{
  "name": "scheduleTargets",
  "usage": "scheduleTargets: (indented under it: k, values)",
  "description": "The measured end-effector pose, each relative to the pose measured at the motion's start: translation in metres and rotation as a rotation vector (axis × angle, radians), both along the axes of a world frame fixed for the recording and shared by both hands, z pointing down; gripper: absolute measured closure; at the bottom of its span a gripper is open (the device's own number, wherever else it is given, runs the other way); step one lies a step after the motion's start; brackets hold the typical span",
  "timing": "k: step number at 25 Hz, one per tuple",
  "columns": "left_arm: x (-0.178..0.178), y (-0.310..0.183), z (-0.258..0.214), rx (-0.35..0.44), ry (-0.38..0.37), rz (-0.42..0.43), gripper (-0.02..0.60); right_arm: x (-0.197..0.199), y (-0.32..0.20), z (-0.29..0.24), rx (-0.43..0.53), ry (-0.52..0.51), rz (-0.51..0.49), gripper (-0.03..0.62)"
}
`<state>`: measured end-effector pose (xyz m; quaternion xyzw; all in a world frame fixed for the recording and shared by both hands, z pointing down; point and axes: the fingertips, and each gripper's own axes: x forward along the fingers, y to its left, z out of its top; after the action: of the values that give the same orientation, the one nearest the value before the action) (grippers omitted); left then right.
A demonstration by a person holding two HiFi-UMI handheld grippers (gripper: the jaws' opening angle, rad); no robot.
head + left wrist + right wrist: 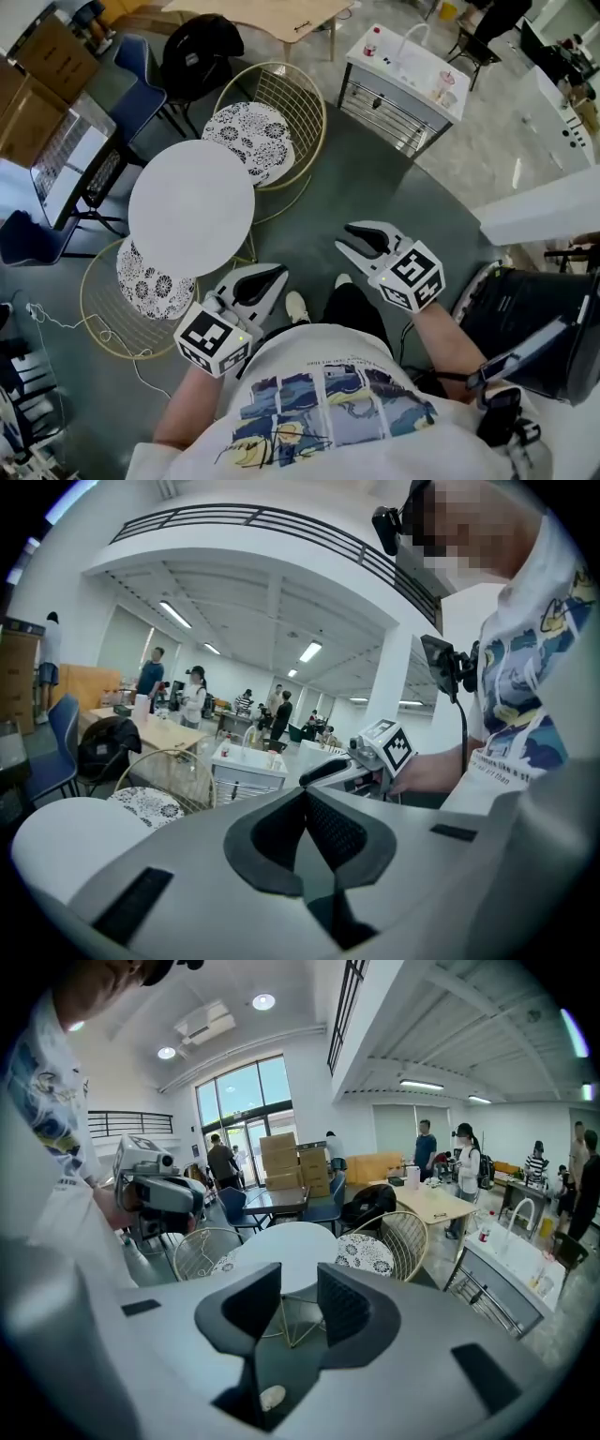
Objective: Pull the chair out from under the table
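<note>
Grey floor (pixel 375 178) rings the table (pixel 190 220). The shut, empty left gripper (pixel 279 275) should open for the chair (pixel 141 279) at the table's seven o'clock, while the right gripper (pixel 344 235) waits half-open, empty.

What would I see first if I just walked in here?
Probably the round white table at the middle left of the head view. Two gold wire chairs with patterned cushions sit against it, one at its upper right and one at its lower left, partly under the top. Next come the grippers held out by the person: the left gripper shut, the right gripper open, both empty.
</note>
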<state>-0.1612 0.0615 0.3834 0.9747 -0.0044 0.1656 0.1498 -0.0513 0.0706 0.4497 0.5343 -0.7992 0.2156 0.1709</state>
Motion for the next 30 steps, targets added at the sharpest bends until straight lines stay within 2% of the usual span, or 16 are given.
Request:
scheduleTargets:
  k: [3,7,14,16,19,25,30]
  values:
    - [0.01,-0.036,0.002,-0.002,-0.01,-0.077,0.572,0.032,-0.049,0.014,-0.03,-0.02,-0.037,0.491]
    - [0.028,-0.088,0.011,0.008,-0.034,-0.225,0.571,0.093,-0.127,0.036,-0.045,-0.018,-0.067,0.491]
    - [0.096,-0.166,0.005,-0.003,-0.051,-0.451,0.571,0.199,-0.252,0.087,-0.136,-0.02,-0.135,0.457]
    - [0.118,-0.182,0.001,-0.006,-0.054,-0.493,0.571,0.229,-0.283,0.103,-0.163,-0.011,-0.148,0.447]
    - [0.146,-0.205,-0.003,0.002,-0.059,-0.534,0.571,0.271,-0.325,0.129,-0.199,-0.013,-0.136,0.431]
    - [0.17,-0.234,-0.008,0.006,-0.098,-0.649,0.571,0.328,-0.402,0.199,-0.301,-0.026,-0.084,0.419]
    - [0.17,-0.243,-0.007,0.014,-0.148,-0.725,0.571,0.348,-0.452,0.248,-0.379,-0.1,-0.017,0.419]
